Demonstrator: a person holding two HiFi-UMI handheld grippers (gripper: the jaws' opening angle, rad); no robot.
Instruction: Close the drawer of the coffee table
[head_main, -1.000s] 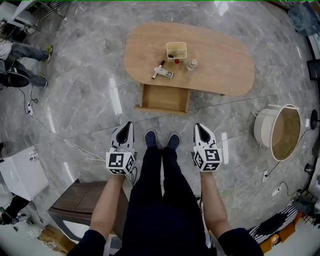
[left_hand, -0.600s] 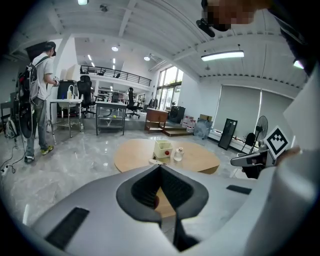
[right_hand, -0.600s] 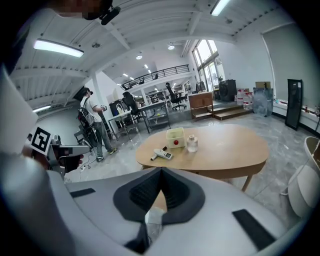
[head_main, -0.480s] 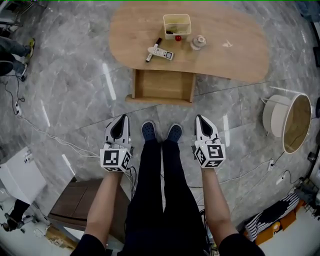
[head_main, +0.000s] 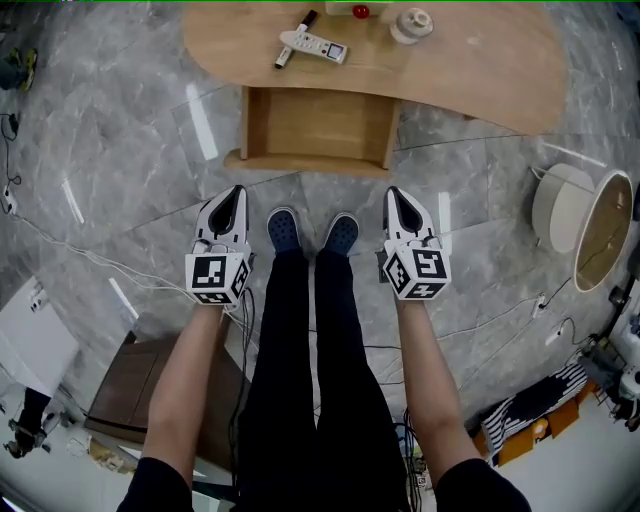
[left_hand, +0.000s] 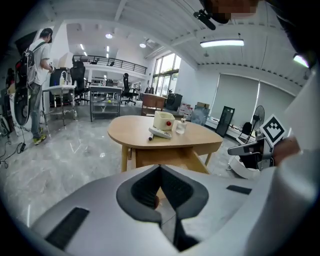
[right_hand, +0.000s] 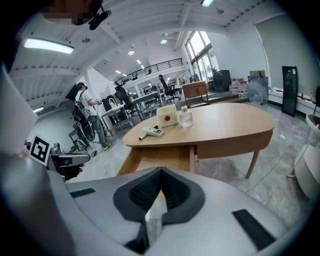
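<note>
Two grippers hang low, one on either side of the person's legs: the left gripper (head_main: 235, 192) and the right gripper (head_main: 392, 192), both pointing toward the desk (head_main: 480, 65) ahead. Each pair of jaws is pressed together at the tips, with nothing between them. The drawer (head_main: 318, 125) stands pulled out from under the desk's near edge, well apart from both grippers. The person's shoes (head_main: 285, 230) stand on the grey marble floor (head_main: 120, 150), just short of the drawer front. On the desk lie a white remote (head_main: 315, 46) with a dark pen (head_main: 283, 57) beside it, a red ball (head_main: 360, 11) and a small jar (head_main: 411, 22).
</note>
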